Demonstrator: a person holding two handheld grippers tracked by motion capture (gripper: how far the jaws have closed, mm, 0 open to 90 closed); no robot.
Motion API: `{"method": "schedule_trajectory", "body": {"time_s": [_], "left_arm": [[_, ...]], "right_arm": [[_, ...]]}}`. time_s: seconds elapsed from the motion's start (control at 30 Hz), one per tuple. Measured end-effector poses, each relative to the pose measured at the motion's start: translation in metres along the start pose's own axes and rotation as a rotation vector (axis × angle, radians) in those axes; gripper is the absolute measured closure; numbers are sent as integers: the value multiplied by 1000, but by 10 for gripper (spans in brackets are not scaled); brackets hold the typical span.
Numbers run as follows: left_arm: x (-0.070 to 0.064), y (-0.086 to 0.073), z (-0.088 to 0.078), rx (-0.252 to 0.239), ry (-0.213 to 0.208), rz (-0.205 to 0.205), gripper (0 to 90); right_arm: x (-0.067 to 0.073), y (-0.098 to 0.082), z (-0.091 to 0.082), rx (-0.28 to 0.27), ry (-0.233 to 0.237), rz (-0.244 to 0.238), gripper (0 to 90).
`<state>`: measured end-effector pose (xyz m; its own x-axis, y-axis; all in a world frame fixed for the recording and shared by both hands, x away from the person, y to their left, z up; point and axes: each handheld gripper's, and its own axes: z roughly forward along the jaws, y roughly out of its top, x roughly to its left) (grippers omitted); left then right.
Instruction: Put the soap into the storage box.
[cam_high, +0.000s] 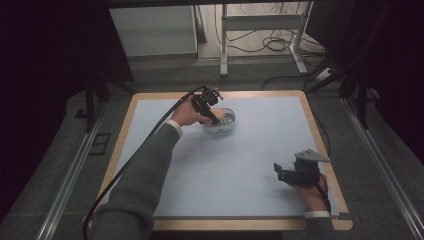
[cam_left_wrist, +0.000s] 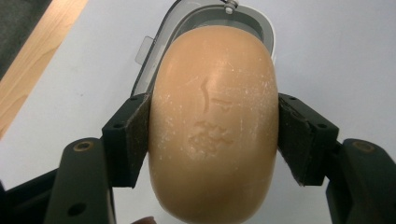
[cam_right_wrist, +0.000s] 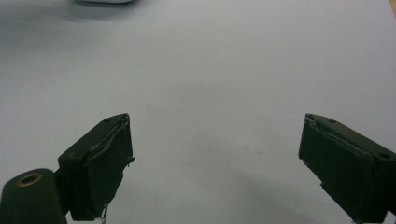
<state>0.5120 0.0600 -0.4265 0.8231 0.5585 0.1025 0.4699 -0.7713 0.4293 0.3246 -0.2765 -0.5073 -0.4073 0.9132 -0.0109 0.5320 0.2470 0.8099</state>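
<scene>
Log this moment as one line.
left tongs: shut on soap, over dish | right tongs: open, idle on mat

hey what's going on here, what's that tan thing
A person is working at a table with a hand-held gripper in each hand. The left hand-held gripper is clamped on a tan, rounded object, possibly a bar of soap, held just over a small grey-rimmed dish at the far side. The right hand-held gripper sits open near the front right, holding nothing.

no readable text, labels or numbers, faint illegible marks on the soap (cam_left_wrist: 213, 126)
</scene>
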Motion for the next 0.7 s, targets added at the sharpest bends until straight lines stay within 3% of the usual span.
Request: {"method": "schedule_trajectory", "body": {"time_s": [0.2, 0.7], "left_arm": [[1, 9, 6, 7, -2, 25, 326], [4, 20, 30, 22, -32, 30, 326]], "right_arm": [[0, 0, 0, -1, 0, 1, 94], [-3, -3, 2, 14, -9, 7, 95]]}}
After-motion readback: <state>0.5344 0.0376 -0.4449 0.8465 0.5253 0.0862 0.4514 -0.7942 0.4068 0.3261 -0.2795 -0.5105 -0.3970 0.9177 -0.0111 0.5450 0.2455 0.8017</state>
